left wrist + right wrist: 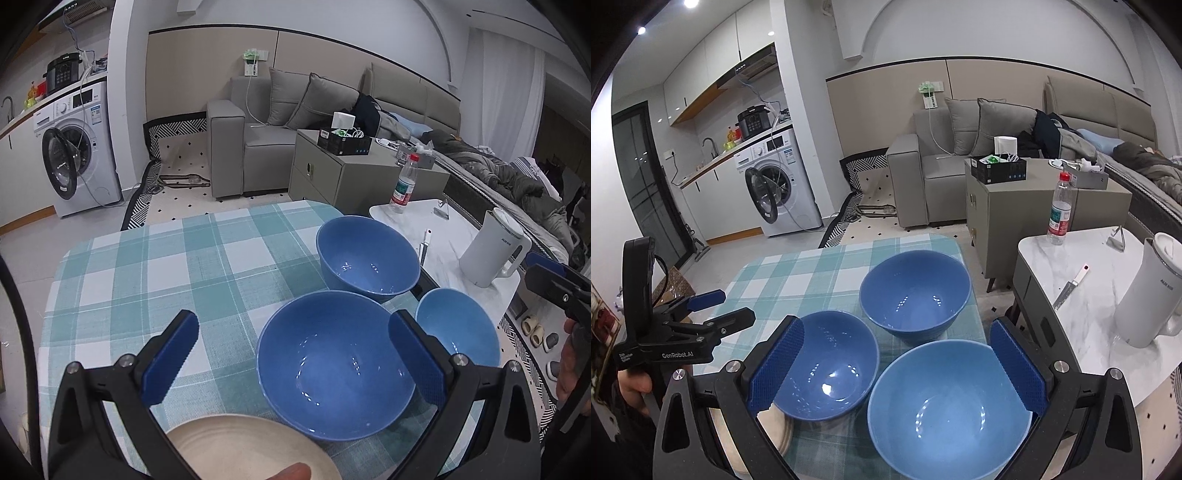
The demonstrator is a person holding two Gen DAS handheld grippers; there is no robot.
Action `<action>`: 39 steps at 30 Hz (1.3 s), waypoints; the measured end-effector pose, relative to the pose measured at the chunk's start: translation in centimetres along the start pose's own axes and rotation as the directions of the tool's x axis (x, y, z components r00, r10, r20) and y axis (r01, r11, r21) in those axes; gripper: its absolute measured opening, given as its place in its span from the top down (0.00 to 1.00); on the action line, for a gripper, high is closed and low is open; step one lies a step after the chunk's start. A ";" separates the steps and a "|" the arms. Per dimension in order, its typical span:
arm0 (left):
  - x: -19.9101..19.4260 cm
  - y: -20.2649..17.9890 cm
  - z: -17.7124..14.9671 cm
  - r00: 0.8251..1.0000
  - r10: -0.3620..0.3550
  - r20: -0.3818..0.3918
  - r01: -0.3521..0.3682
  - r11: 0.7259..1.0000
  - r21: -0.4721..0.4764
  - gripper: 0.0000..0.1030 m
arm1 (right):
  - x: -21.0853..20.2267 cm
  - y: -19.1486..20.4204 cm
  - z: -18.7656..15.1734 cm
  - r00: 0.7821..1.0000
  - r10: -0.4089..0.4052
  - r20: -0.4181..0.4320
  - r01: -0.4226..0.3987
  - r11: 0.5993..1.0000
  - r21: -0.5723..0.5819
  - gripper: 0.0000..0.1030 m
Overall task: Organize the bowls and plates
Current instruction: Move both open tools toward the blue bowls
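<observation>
Hovering wide open and empty, both grippers, left (295, 363) and right (897, 365), face three blue bowls (334, 360) on the checked surface (155, 266).

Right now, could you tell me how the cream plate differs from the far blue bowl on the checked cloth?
The cream plate is flat and pale; the far blue bowl is deep and glossy blue. The plate sits at the near edge, the bowl toward the back. Both are empty and ungripped.
</observation>
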State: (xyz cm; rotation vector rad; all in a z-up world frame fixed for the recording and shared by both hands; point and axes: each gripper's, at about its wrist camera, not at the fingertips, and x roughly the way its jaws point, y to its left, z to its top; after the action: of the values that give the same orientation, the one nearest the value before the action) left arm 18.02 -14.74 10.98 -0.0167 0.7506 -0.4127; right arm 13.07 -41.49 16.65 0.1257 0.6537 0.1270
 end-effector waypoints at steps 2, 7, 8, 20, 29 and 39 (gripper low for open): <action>0.4 0.2 0.3 1.000 -0.005 -0.005 0.005 1.000 -0.006 0.00 | 0.5 -0.3 0.3 1.000 -0.009 -0.005 0.009 1.000 0.001 0.01; 1.5 0.6 1.2 1.000 -0.008 -0.025 0.007 1.000 -0.019 0.00 | 1.3 -0.6 0.9 0.999 -0.032 -0.022 0.032 0.999 0.001 0.01; 1.7 0.7 1.4 1.000 -0.007 -0.024 0.007 1.000 -0.015 0.00 | 1.4 -0.6 1.1 0.999 -0.038 -0.023 0.038 0.999 -0.005 0.01; 4.5 1.3 2.9 0.998 -0.009 -0.061 0.009 1.000 -0.010 0.00 | 5.3 -1.6 2.7 0.994 -0.079 -0.077 0.078 0.997 -0.007 0.01; 6.8 1.2 3.6 0.996 -0.013 -0.089 0.012 1.000 -0.012 0.00 | 8.3 -3.6 2.7 0.989 -0.090 -0.121 0.093 0.995 0.018 0.01; 9.4 0.2 4.1 0.991 -0.037 -0.131 0.039 0.999 0.011 0.00 | 10.9 -4.9 2.1 0.984 -0.079 -0.159 0.084 0.996 0.022 0.01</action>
State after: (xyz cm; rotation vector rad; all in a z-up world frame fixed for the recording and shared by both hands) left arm 26.99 -18.55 7.71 0.0090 0.8777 -0.4583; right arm 23.29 -44.79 11.04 0.1165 0.8182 0.0489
